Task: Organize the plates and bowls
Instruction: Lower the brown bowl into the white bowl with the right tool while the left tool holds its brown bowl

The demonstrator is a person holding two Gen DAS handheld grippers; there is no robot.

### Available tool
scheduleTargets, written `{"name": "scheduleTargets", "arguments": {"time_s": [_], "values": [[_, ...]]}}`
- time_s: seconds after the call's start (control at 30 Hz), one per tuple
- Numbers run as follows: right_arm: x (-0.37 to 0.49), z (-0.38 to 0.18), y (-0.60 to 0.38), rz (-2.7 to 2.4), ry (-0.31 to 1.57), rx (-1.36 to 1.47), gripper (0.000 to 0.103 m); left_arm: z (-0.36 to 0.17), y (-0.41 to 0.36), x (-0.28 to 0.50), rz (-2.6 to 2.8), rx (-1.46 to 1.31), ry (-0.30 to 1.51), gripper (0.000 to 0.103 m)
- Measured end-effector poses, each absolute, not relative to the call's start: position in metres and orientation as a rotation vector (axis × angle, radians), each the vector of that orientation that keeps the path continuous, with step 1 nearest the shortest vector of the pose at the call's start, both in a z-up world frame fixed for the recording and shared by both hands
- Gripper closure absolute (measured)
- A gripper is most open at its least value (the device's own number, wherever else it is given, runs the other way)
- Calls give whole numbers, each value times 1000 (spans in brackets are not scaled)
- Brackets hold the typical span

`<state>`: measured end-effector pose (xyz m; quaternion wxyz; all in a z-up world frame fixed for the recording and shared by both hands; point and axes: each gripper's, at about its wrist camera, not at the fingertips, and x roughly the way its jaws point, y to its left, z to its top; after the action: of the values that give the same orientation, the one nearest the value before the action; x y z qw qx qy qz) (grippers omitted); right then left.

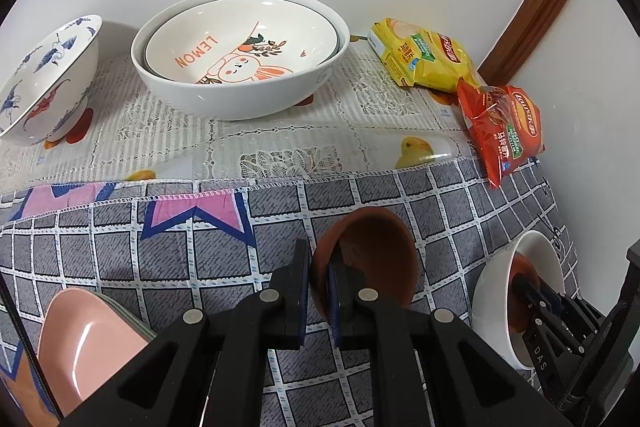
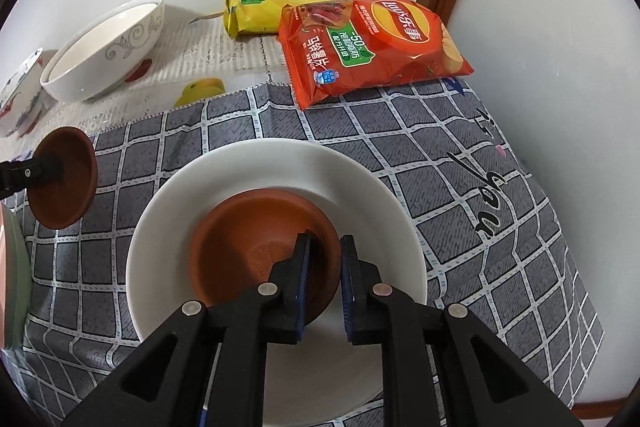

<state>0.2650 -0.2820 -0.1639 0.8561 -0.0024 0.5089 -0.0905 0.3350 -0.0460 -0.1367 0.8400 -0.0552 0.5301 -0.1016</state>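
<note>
On the grey checked cloth (image 2: 420, 131), your right gripper (image 2: 325, 269) sits over a white bowl (image 2: 168, 227) with a brown bowl (image 2: 240, 227) nested inside it. Its fingers straddle the brown rim with a visible gap on the outer side, so that bowl looks set down and released. Your left gripper (image 1: 319, 287) is clamped on the rim of a second brown bowl (image 1: 372, 247), held tilted above the cloth; by my reading it goes into the first one next.

At the back, on the lace cloth (image 1: 280, 131), a rabbit plate (image 1: 240, 47) already rests in a large white bowl (image 1: 224, 95), and a blue-patterned bowl (image 1: 44, 79) stands alone beside it. A pink plate (image 1: 88, 339) lies at your near left, atop something green-edged. So some nesting is done, while several pieces remain.

The rabbit plate reads "LEMON". The red chip bag (image 2: 368, 47) shows "-50%" and Chinese characters; the yellow chip bag (image 2: 280, 3) carries a similar logo. The cloth bears cursive lettering I cannot read.
</note>
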Motion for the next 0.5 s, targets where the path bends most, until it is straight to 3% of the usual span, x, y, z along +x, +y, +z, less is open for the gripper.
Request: {"name": "scheduleTargets", "arguments": {"time_s": [0.5], "values": [[265,-167,-275,-186,1080,-91,82,-133,-43,335,-218,-134,1120,94]]}}
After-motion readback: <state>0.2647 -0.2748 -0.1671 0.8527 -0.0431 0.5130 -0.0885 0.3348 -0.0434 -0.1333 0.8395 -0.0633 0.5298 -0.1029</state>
